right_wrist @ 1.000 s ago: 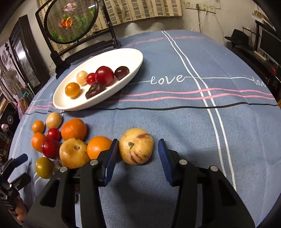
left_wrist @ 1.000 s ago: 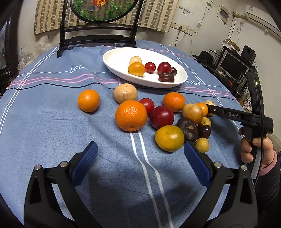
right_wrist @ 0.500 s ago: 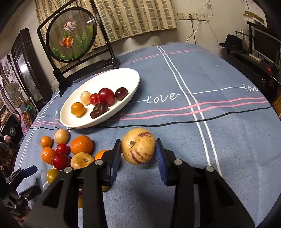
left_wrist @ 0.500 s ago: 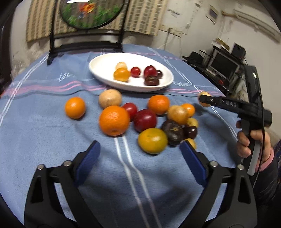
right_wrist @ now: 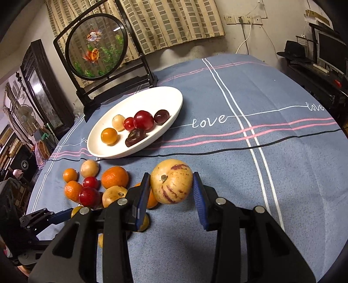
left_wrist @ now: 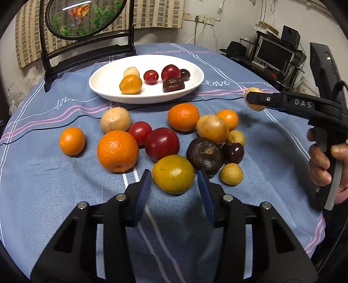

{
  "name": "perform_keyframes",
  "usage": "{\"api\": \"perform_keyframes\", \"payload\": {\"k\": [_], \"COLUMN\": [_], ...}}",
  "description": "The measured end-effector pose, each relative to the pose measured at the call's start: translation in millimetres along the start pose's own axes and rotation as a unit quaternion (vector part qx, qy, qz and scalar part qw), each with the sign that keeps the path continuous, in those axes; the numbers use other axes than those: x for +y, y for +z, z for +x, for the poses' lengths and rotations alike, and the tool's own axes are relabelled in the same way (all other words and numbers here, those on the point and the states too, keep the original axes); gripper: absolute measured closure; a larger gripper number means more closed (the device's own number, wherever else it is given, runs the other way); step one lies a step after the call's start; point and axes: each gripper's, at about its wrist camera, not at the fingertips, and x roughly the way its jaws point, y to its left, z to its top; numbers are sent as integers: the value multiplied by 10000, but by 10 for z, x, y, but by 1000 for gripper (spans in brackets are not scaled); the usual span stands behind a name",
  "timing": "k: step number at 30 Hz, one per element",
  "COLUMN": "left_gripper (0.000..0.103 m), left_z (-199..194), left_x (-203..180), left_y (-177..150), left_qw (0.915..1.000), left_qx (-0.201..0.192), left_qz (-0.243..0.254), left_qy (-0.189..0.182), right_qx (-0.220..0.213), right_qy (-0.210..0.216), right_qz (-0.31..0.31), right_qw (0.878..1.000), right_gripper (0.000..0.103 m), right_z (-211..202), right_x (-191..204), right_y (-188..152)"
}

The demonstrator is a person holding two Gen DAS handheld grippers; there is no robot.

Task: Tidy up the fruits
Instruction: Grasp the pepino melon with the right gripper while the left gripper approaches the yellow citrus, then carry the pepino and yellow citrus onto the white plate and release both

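Observation:
My left gripper (left_wrist: 174,185) is closing around a yellow-orange citrus (left_wrist: 173,174) that rests on the blue cloth. Its blue pads stand close on either side, with a thin gap still showing. Around it lie several loose fruits: a big orange (left_wrist: 117,151), a red plum (left_wrist: 162,143) and a dark purple fruit (left_wrist: 205,156). My right gripper (right_wrist: 171,189) is shut on a yellow fruit with purple streaks (right_wrist: 171,185) and holds it above the cloth. In the left wrist view that gripper (left_wrist: 252,100) comes in from the right. The white oval plate (left_wrist: 104,91) (right_wrist: 97,150) behind holds several fruits.
A round goldfish screen on a black stand (left_wrist: 87,17) (right_wrist: 95,45) rises just behind the plate. A person's hand (left_wrist: 322,161) grips the right tool's handle. Past the table's right edge stands a desk with monitors (left_wrist: 274,52). Bare blue cloth (right_wrist: 282,174) stretches right of the held fruit.
The left jaws have narrowed from wide open to just around the yellow-orange citrus, and the gripper came closer to it. The right gripper closed on the streaked fruit and raised it.

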Motion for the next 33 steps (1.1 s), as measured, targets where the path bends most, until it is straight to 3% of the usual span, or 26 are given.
{"api": "perform_keyframes", "payload": {"k": [23, 33], "left_gripper": [60, 61], "left_z": [98, -136], "left_x": [5, 69], "left_y": [29, 33], "left_qw": [9998, 9996], "left_qx": [174, -221], "left_qz": [-30, -175], "left_qy": [28, -79], "right_qx": [-8, -70], "right_qy": [25, 65], "right_qz": [3, -308], "right_qw": [10000, 9995], "right_gripper": [64, 64], "right_z": [-17, -26], "right_x": [2, 118], "right_y": [-4, -47]}}
